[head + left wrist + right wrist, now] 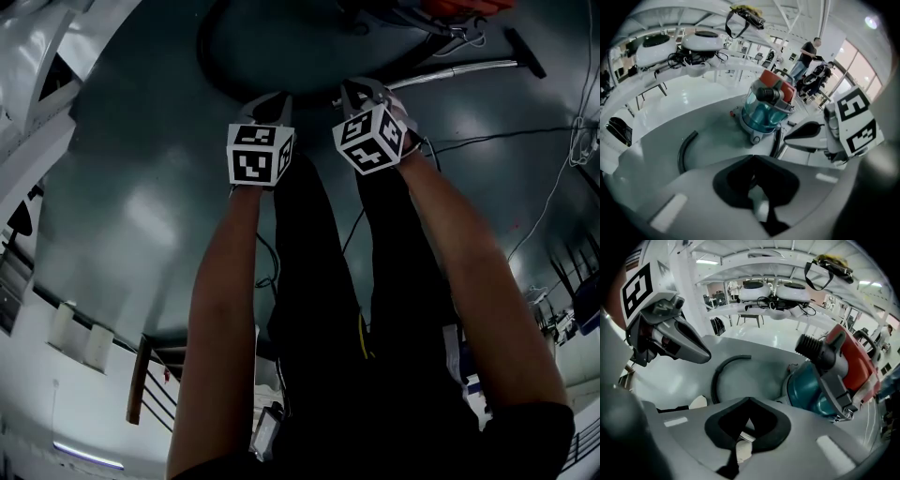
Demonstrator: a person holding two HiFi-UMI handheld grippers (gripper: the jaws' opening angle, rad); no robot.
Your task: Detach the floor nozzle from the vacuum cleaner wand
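In the head view a silver wand [459, 70] lies on the grey floor at the top right, with a black floor nozzle [527, 52] at its far end. The vacuum's teal canister with a red top [764, 110] [820, 390] stands just beyond my grippers, and its black hose [211, 66] [719, 371] curves to the left. My left gripper [275, 97] and right gripper [358, 88] hang side by side above the floor, pointing down, apart from the wand. Both have their jaws together with nothing between them. Each shows in the other's view: the right gripper [806, 138], the left gripper [693, 350].
A thin cable [506, 136] runs across the floor at the right. White tables carrying machines [693, 42] [773, 291] line the back of the hall. A person [806, 56] stands far off beside equipment. My own legs in black trousers [319, 281] fill the head view's middle.
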